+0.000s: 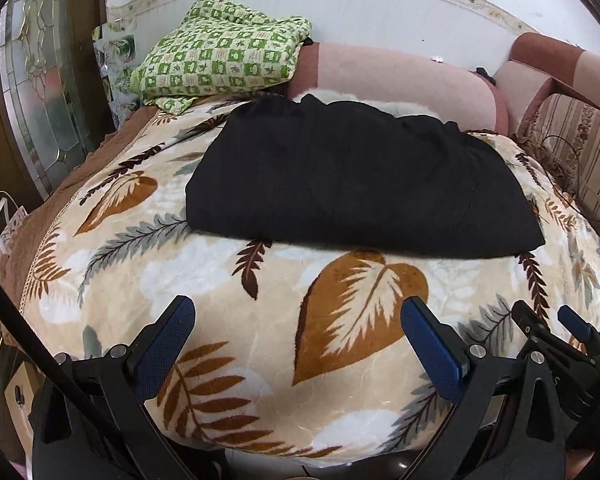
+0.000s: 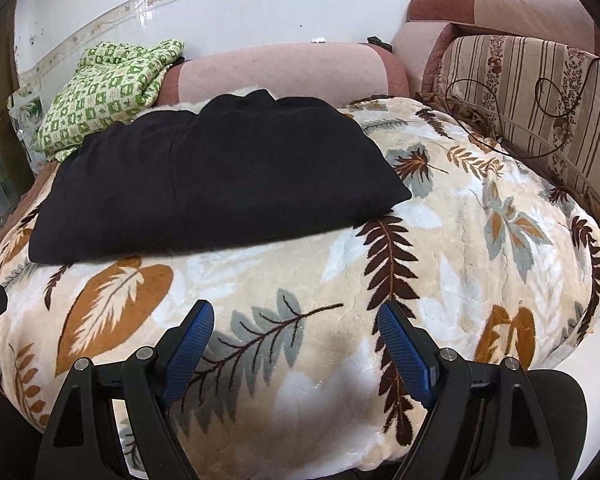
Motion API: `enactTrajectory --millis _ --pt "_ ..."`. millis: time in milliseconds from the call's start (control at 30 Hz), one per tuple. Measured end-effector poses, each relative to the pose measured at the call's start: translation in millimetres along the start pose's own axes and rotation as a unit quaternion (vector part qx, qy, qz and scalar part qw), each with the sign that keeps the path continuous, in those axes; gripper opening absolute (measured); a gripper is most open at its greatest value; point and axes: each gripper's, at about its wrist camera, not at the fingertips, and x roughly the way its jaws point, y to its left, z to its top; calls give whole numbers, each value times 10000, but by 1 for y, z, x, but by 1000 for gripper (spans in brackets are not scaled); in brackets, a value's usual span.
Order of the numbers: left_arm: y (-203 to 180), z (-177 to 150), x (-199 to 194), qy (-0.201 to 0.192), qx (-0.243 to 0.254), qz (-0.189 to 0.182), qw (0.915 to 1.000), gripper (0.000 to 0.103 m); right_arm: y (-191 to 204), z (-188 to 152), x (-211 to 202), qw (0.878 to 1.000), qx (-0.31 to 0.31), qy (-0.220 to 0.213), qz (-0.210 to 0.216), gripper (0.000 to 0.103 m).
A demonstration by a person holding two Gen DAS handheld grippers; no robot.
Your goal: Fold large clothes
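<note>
Black garment (image 1: 356,184) is lying folded on the blanket (image 1: 228,280); both the left claw (image 1: 296,344) and right claw (image 2: 296,344) are being held released, apart from it; a final fold or removal is likely being awaited.

the black garment (image 1: 352,184) (image 2: 216,172) i'm folding lies flat as a wide, roughly rectangular folded bundle toward the far side of the surface in front of me, its near edge straight, its far edge rumpled, with a bit of white fur lining peeking out behind.

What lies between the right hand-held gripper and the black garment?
Only leaf-print blanket; nothing else sits between the open right hand-held gripper and the black garment, as the right wrist view shows.
</note>
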Motion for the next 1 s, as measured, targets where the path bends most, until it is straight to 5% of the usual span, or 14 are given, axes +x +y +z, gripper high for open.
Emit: enactTrajectory --millis 1000 --pt "-1 -1 7 106 5 -123 9999 102 20 -2 0 9984 -529 -43 -184 87"
